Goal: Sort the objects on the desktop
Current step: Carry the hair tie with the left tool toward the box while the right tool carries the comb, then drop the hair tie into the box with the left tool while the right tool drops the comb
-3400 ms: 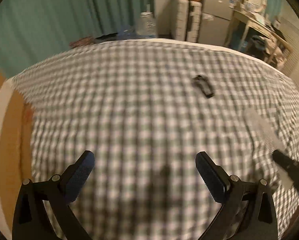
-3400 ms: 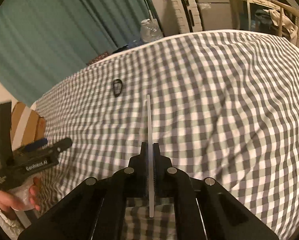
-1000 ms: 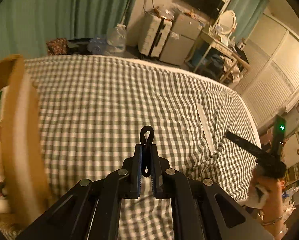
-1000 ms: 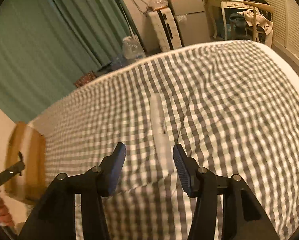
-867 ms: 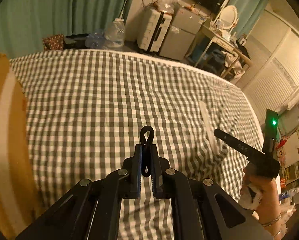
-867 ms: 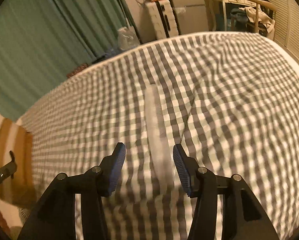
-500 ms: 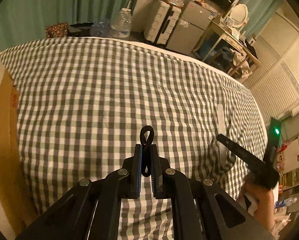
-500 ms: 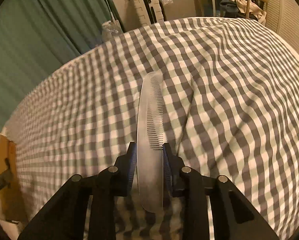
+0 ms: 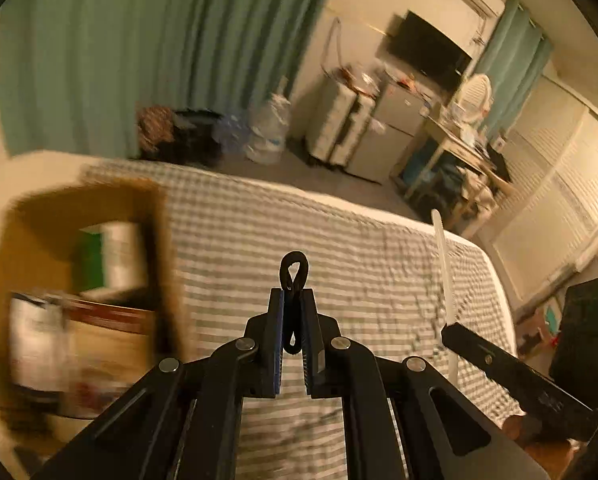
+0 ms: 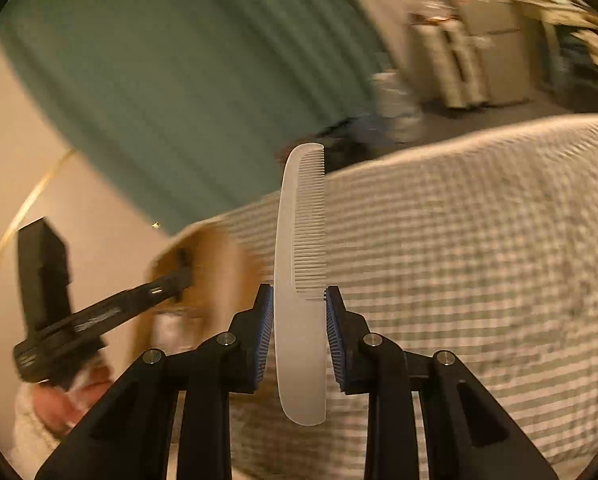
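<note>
My left gripper (image 9: 293,300) is shut on a small black clip (image 9: 294,276), held above the checked cloth just right of the open cardboard box (image 9: 161,248). My right gripper (image 10: 299,300) is shut on a white comb (image 10: 299,240), which stands upright between the pads, lifted off the cloth. In the left wrist view the right gripper and comb (image 9: 445,264) show at the right. In the right wrist view the left gripper (image 10: 181,272) shows at the left, in front of the box (image 10: 219,256).
The checked cloth (image 9: 339,248) covers a bed-like surface. The box holds a green-and-white package (image 9: 111,256) and other blurred items. Beyond the far edge stand a water jug (image 9: 269,136), white suitcases (image 9: 341,124), a grey cabinet and a cluttered desk (image 9: 467,160).
My right gripper has lifted the comb off the cloth and carried it left toward the box. My left gripper has moved left with the clip, so the box now fills its left side.
</note>
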`<state>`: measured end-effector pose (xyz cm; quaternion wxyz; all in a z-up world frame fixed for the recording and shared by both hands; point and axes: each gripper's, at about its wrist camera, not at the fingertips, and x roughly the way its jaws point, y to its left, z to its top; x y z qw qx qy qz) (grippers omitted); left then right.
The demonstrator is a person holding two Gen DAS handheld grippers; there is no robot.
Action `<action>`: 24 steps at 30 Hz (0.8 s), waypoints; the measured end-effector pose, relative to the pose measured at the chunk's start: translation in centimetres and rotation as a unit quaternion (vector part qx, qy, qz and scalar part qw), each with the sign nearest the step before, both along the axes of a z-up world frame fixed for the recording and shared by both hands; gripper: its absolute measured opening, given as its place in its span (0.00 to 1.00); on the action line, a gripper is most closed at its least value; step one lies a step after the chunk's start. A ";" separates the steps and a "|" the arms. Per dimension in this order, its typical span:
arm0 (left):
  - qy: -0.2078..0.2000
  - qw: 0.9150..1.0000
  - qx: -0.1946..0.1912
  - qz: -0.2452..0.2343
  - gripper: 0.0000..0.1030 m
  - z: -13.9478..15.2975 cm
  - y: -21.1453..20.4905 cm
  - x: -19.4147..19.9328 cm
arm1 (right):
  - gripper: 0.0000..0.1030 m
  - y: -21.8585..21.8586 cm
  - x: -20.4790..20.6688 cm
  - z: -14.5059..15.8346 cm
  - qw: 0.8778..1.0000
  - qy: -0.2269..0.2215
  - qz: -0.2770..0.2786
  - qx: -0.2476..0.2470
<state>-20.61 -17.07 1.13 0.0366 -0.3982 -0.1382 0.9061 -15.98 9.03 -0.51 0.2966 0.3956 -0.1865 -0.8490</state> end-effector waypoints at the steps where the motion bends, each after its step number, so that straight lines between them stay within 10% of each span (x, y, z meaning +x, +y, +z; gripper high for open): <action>1: 0.005 1.000 -0.011 0.012 0.07 0.8 -1.6 1.0 | 0.25 -2.7 0.7 0.8 1.000 0.004 0.022 -0.002; 12: -0.007 0.998 -0.036 0.057 0.11 -0.9 -12.4 4.8 | 0.27 -20.2 2.3 -1.4 0.994 -0.004 0.090 0.067; 14: -0.008 0.998 -0.036 0.053 0.35 -1.5 -13.1 4.9 | 0.51 -21.0 1.6 -0.8 0.991 0.020 0.075 0.107; 15: -0.010 0.998 -0.033 0.052 0.71 -1.5 -13.3 4.6 | 0.69 -21.0 1.6 0.1 0.990 0.043 0.061 0.119; 17: -0.009 0.997 -0.038 0.068 0.93 -1.5 -14.0 4.9 | 0.75 -20.4 1.9 1.9 0.988 0.079 0.036 0.127; 24: 0.039 0.995 -0.064 0.061 0.96 0.7 -14.2 7.7 | 0.95 -16.8 3.8 8.2 0.978 0.138 -0.056 0.148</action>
